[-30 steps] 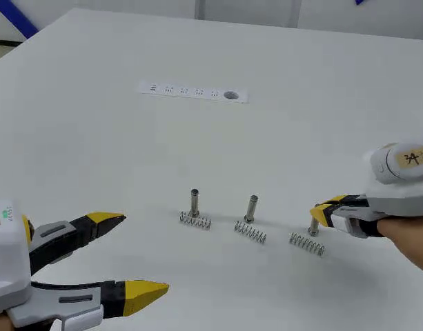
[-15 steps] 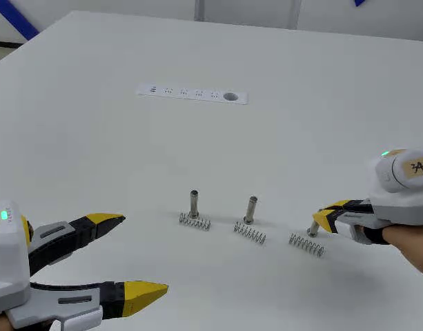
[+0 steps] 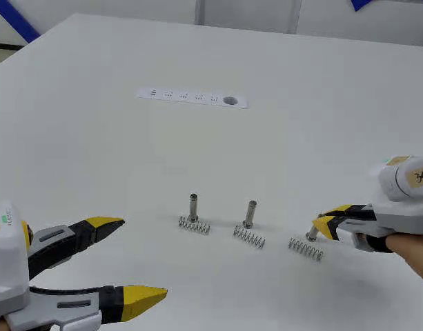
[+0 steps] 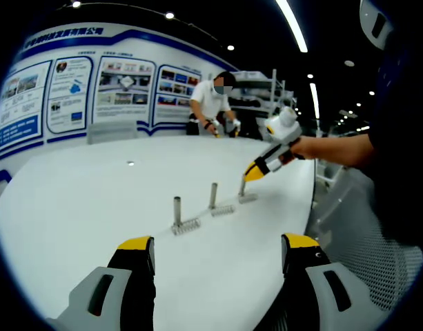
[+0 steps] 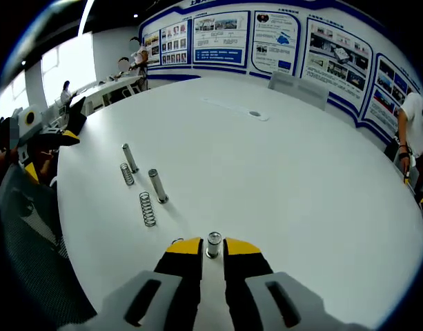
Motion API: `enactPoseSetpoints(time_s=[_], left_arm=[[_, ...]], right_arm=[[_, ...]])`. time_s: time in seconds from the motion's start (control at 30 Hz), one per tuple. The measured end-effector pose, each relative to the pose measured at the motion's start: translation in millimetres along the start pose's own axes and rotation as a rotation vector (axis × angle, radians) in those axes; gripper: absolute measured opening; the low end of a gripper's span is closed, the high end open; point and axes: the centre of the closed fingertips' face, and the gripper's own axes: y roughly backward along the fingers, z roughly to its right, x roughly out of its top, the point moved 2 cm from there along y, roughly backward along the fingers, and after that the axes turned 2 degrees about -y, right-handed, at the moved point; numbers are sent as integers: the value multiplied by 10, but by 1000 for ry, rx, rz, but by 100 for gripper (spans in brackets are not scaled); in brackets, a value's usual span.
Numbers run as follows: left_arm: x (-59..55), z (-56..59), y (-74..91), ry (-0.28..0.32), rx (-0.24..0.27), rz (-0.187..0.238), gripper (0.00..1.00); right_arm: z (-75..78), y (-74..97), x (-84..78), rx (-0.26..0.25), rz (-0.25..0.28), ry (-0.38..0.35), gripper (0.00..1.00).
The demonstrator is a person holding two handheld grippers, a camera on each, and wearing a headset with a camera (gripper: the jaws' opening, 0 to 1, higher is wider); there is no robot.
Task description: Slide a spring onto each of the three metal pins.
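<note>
Three short metal pins stand upright in a row on the white table: left pin (image 3: 193, 207), middle pin (image 3: 250, 214), right pin (image 3: 312, 234). A loose spring lies flat in front of each: left spring (image 3: 194, 225), middle spring (image 3: 249, 236), right spring (image 3: 306, 249). My right gripper (image 3: 325, 224) is at the right pin (image 5: 213, 245), its yellow-tipped jaws shut on the pin's top. My left gripper (image 3: 132, 258) hovers wide open and holding nothing at the near left, well short of the left pin (image 4: 176, 210) and left spring (image 4: 187, 225).
A white power strip (image 3: 192, 97) lies flat farther back on the table (image 3: 94, 138). The table's right edge (image 4: 311, 200) runs close behind the right gripper (image 4: 256, 169). A person (image 4: 211, 103) stands at another bench far off.
The head camera has shifted a little. The right gripper has stayed at the right pin and the left gripper has stayed open in place.
</note>
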Motion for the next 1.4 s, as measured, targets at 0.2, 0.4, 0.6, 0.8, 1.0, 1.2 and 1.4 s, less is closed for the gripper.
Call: enactPoseSetpoints(time_s=[0.2, 0.4, 0.6, 0.8, 1.0, 1.2, 1.4], left_arm=[[-2, 9, -3, -1, -3, 0, 76], [-1, 14, -5, 0, -4, 3, 76], [-5, 12, -4, 1, -4, 3, 76], [-6, 6, -5, 4, -3, 3, 76], [-16, 3, -6, 7, -3, 0, 75], [-21, 1, -6, 7, -2, -4, 75], [-25, 1, -5, 9, 0, -5, 75]], right_arm=[[-2, 27, -85, 1, -12, -1, 13], [-34, 37, -156, 16, -22, -4, 14], [-85, 19, -214, 41, -37, 7, 14], [-153, -20, -288, 86, -61, 18, 15], [-198, -51, -373, 120, -91, 42, 16], [-218, -76, -434, 149, -110, 68, 16], [-219, -104, -501, 162, -133, 97, 16]])
